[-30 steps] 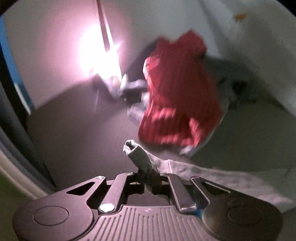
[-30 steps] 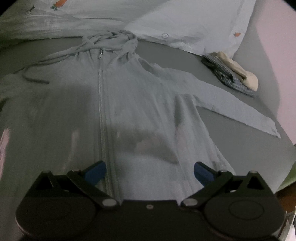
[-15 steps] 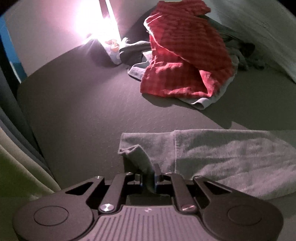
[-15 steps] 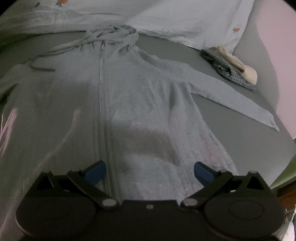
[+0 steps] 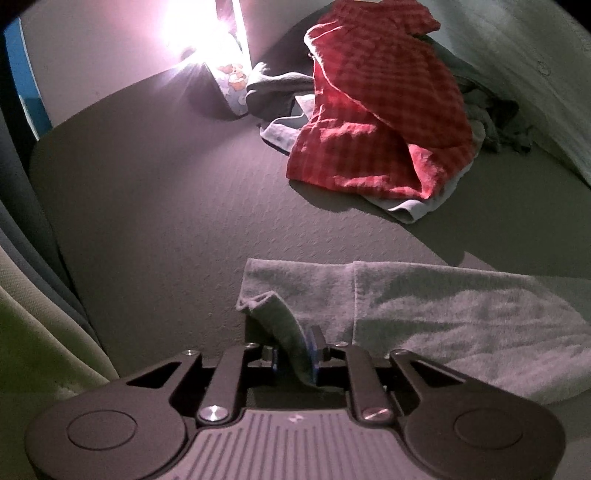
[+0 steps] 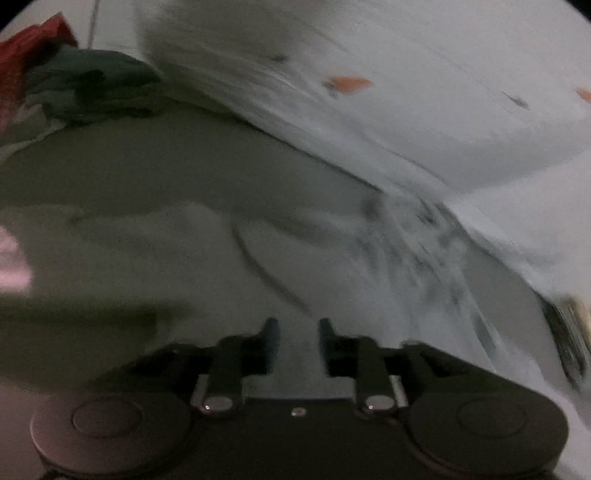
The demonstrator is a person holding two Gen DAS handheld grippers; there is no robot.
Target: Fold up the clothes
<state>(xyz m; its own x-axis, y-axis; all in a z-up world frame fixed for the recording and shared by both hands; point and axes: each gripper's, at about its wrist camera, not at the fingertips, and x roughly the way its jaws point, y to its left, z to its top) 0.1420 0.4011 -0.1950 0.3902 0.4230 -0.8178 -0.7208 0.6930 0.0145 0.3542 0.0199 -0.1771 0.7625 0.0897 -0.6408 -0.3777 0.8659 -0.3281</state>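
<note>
the left gripper [image 5: 293,350] is clamped on a fold of the grey sleeve [image 5: 424,317], the cuff end pinched between its blue-padded fingers [image 5: 313,345] and rising in a small peak just ahead of them. the rest of the sleeve lies flat on the dark grey bed surface [image 5: 155,229], running off to the right edge of the left wrist view. farther back, well apart from the sleeve, a red checked garment [image 5: 380,110] sits heaped on top of a pale cloth [image 5: 417,210] and some dark grey clothing [image 5: 273,92], with more dark fabric [image 5: 495,118] behind it on the right. a bright glare [image 5: 192,33] burns at the top of that view, with a patterned cloth strip [image 5: 232,85] just below it, and a white quilt [image 5: 535,74] fills the upper right corner. the right wrist view is heavily smeared by motion. the right gripper [image 6: 297,336] shows its two fingers [image 6: 271,334] drawn near each other with a narrow gap between them, and pale grey fabric of the hoodie [image 6: 229,266] lies under and ahead of them; i cannot tell whether anything is caught between them. a dark cord [image 6: 266,273] curves across the grey fabric just ahead of the gripper. beyond lies a white quilt with small orange carrot prints [image 6: 424,122]. at the upper left of that view a bit of the red garment [image 6: 33,44] and dark clothing [image 6: 88,88] show, and a checked item [image 6: 570,339] is blurred at the right edge.
</note>
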